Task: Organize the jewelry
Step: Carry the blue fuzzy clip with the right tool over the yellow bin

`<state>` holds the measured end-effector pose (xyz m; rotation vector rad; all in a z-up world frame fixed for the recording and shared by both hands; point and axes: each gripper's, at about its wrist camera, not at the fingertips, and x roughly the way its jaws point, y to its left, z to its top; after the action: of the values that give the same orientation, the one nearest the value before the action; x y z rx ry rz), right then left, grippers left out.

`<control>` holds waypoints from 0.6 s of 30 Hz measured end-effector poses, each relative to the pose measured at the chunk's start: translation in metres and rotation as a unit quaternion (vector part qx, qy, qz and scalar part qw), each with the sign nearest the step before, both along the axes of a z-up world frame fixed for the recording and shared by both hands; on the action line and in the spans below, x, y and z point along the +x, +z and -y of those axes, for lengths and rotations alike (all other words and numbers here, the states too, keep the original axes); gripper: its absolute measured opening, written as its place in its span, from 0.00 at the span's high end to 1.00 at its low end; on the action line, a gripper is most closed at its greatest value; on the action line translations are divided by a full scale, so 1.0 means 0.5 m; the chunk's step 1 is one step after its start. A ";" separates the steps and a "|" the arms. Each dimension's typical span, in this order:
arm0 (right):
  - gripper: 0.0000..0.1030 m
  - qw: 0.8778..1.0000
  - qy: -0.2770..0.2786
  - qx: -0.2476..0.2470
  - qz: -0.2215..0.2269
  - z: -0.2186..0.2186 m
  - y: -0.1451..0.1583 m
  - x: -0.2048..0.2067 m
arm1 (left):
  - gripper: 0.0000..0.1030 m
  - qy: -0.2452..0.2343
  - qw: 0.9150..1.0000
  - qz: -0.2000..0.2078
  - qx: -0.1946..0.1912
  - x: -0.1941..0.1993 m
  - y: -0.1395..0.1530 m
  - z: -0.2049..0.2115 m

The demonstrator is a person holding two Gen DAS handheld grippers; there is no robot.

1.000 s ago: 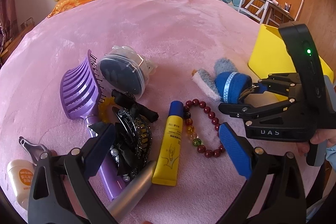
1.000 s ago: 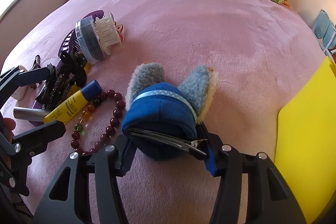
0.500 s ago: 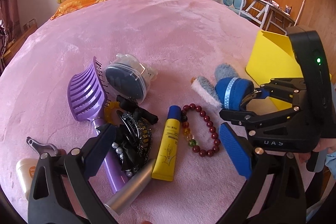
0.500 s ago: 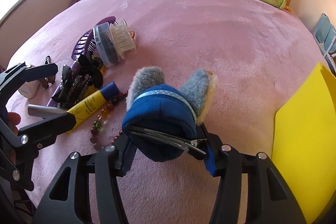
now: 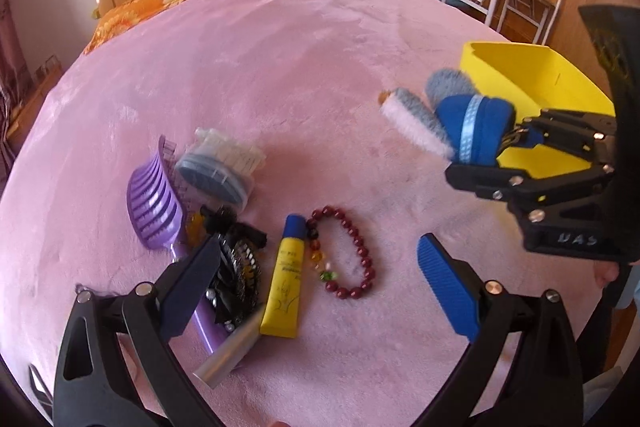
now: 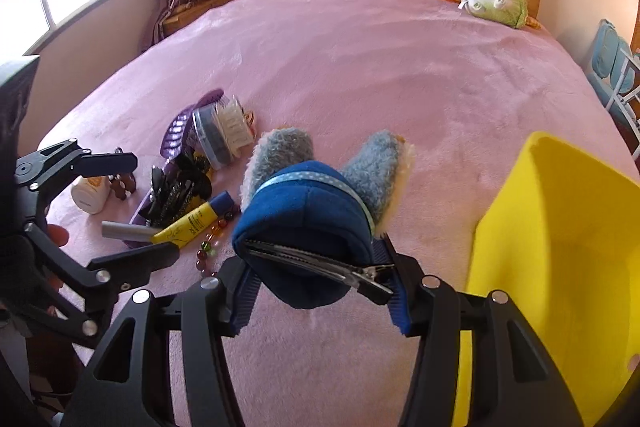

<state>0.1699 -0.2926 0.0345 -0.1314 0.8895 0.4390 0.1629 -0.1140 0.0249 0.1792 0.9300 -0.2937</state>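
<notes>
On the pink bed (image 5: pixel 320 75), from left to right, lie a purple hairbrush (image 5: pixel 154 203), a round bristle brush (image 5: pixel 218 171), a black hair claw (image 5: pixel 236 267), a yellow tube (image 5: pixel 286 279) and a red bead bracelet (image 5: pixel 352 255). The left gripper (image 5: pixel 316 287) hangs above them, jaws wide and empty. The right gripper (image 6: pixel 320 287) clamps the blue plush hair clip (image 6: pixel 308 227), now lifted off the bedspread and nearer the yellow bin (image 6: pixel 560 267) at the bed's right edge.
</notes>
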 end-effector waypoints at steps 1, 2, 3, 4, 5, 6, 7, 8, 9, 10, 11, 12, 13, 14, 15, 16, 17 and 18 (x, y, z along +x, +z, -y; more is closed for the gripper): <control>0.47 1.000 -0.002 0.007 0.005 0.016 0.015 -0.002 | 0.06 -0.005 1.000 0.003 0.002 0.002 0.010 0.012; 0.47 1.000 -0.006 0.016 0.011 0.037 0.034 -0.008 | 0.06 -0.012 1.000 0.007 0.004 0.006 0.027 0.030; 0.47 1.000 -0.011 0.024 0.016 0.057 0.051 -0.011 | 0.06 -0.018 1.000 0.010 0.006 0.009 0.039 0.044; 0.47 0.999 -0.016 0.028 0.020 0.074 0.065 -0.013 | 0.06 -0.026 0.999 0.015 0.010 0.013 0.054 0.063; 0.47 0.999 -0.024 0.033 0.027 0.100 0.084 -0.017 | 0.06 -0.035 0.999 0.022 0.015 0.017 0.070 0.086; 0.47 0.998 -0.030 0.034 0.032 0.119 0.097 -0.016 | 0.06 -0.043 0.999 0.025 0.019 0.020 0.081 0.102; 0.47 0.998 -0.038 0.033 0.039 0.145 0.112 -0.020 | 0.06 -0.054 0.998 0.029 0.024 0.023 0.095 0.126; 0.47 0.998 -0.044 0.032 0.043 0.165 0.121 -0.022 | 0.06 -0.064 0.997 0.033 0.027 0.026 0.109 0.150; 0.47 0.997 -0.053 0.030 0.048 0.188 0.130 -0.025 | 0.06 -0.073 0.996 0.036 0.030 0.026 0.118 0.168; 0.47 0.996 -0.061 0.028 0.052 0.211 0.136 -0.028 | 0.06 -0.083 0.995 0.042 0.034 0.028 0.131 0.193; 0.47 0.995 -0.073 0.027 0.054 0.239 0.142 -0.029 | 0.06 -0.092 0.994 0.048 0.038 0.028 0.142 0.217; 0.47 0.995 -0.084 0.026 0.054 0.263 0.143 -0.029 | 0.06 -0.099 0.993 0.053 0.041 0.030 0.151 0.236; 0.47 0.994 -0.094 0.024 0.053 0.287 0.143 -0.026 | 0.06 -0.108 0.992 0.057 0.043 0.030 0.159 0.257; 0.47 0.993 -0.106 0.020 0.053 0.312 0.142 -0.026 | 0.06 -0.116 0.990 0.061 0.044 0.029 0.165 0.278; 0.47 0.992 -0.116 0.016 0.051 0.334 0.139 -0.025 | 0.06 -0.126 0.989 0.064 0.045 0.029 0.169 0.302; 0.47 0.991 -0.126 0.013 0.048 0.355 0.136 -0.023 | 0.06 -0.135 0.988 0.064 0.047 0.029 0.171 0.323; 0.47 0.990 -0.135 0.009 0.045 0.374 0.133 -0.021 | 0.06 -0.144 0.986 0.064 0.049 0.030 0.171 0.343; 0.47 0.989 -0.141 0.006 0.041 0.388 0.130 -0.018 | 0.06 -0.155 0.985 0.062 0.053 0.031 0.168 0.368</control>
<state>0.1606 -0.4867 0.0993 -0.0107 0.8104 0.1746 0.1784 -0.2979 0.1090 0.4384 0.7927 -0.5150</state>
